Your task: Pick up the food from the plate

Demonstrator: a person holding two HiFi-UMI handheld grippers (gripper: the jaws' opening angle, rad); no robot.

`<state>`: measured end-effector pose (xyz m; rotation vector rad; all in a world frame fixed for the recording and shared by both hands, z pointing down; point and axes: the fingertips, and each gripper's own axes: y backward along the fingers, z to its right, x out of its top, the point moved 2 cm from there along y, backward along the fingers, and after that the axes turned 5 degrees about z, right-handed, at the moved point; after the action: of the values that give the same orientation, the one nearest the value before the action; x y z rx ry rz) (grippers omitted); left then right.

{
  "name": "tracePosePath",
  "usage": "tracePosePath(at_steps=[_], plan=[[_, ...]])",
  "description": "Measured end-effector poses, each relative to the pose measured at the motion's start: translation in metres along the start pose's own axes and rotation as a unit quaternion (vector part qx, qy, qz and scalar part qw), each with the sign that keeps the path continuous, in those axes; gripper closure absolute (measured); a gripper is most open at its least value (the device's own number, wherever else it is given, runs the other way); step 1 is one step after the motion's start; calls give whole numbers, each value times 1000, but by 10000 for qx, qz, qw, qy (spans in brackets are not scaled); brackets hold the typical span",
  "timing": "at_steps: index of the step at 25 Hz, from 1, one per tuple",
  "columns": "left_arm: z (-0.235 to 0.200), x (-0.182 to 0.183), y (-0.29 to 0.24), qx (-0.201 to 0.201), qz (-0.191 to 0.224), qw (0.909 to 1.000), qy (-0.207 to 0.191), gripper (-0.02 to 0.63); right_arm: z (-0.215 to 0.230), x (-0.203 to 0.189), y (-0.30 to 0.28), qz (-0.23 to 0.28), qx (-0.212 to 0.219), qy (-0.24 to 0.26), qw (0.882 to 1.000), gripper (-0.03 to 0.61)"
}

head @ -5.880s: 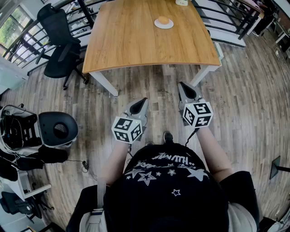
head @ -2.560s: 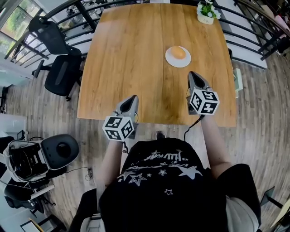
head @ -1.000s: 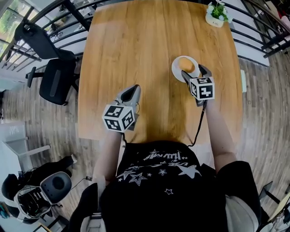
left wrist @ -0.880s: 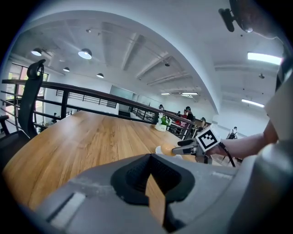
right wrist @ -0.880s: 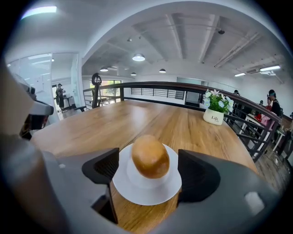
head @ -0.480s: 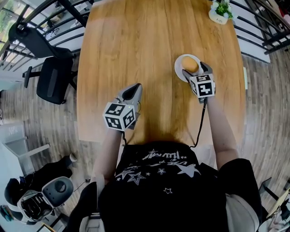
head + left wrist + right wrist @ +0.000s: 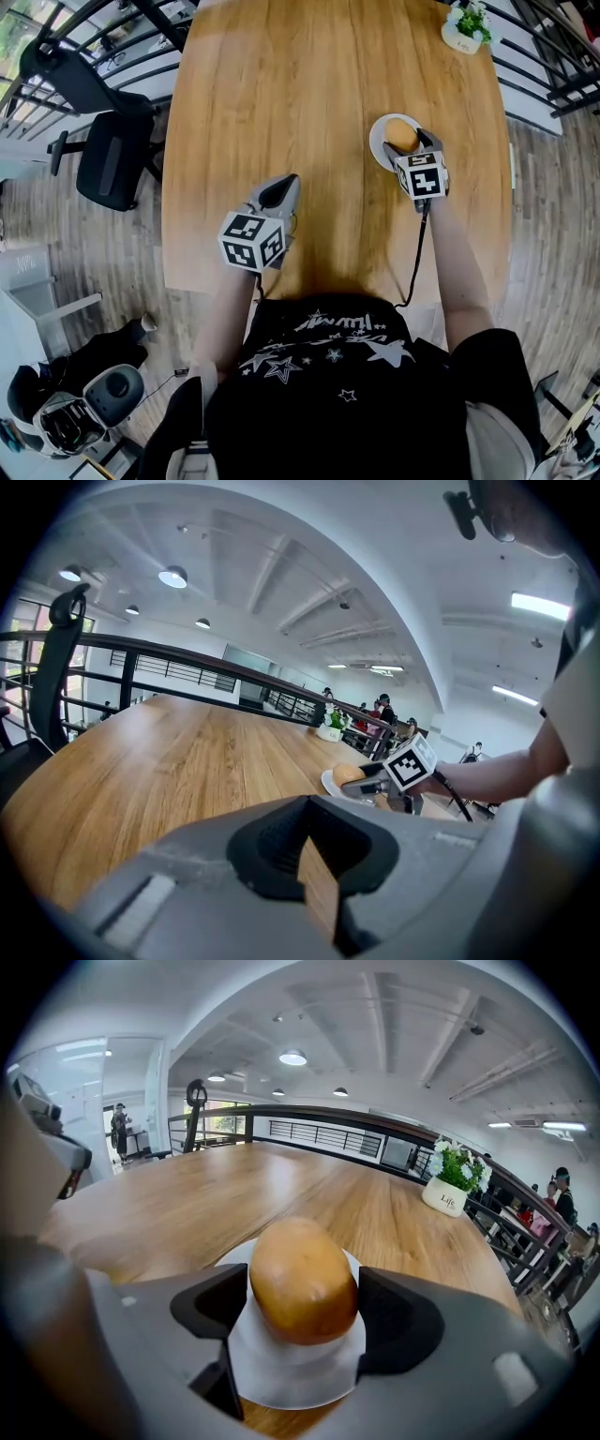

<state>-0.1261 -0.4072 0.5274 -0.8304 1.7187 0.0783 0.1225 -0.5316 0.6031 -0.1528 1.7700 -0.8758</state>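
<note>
A golden-brown bread roll [image 7: 401, 134] [image 7: 302, 1279] sits on a small white plate [image 7: 378, 141] [image 7: 281, 1377] at the right side of the wooden table [image 7: 281, 94]. My right gripper [image 7: 413, 142] [image 7: 302, 1314] reaches over the plate's near rim. Its jaws are closing, with the roll between them and both dark pads [image 7: 211, 1312] touching its sides. The roll still rests on the plate. My left gripper [image 7: 281, 187] [image 7: 305, 855] hovers over the table's near left part, shut and holding nothing. In the left gripper view the roll [image 7: 349, 773] and the right gripper [image 7: 370, 780] show far off.
A white pot with a green plant [image 7: 466, 28] [image 7: 450, 1185] stands at the table's far right corner. Black office chairs [image 7: 103, 159] are left of the table, and a black railing [image 7: 328, 1138] runs behind it. The table's near edge [image 7: 281, 281] lies just before the person's body.
The right gripper has moved forward over the plate's rim, so that the roll now sits between its jaws. The left gripper has stayed almost still over the table.
</note>
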Motion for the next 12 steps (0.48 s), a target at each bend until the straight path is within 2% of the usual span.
tracePosePath(at_steps=[7,12], plan=[[-2,-6,5,51,6,10000,47,612,-3,-2,0,-66,64,86,9999,219],[1,-5,9,70,37,10000,14,612,-2,2,8,21,17,-51,10000,222]])
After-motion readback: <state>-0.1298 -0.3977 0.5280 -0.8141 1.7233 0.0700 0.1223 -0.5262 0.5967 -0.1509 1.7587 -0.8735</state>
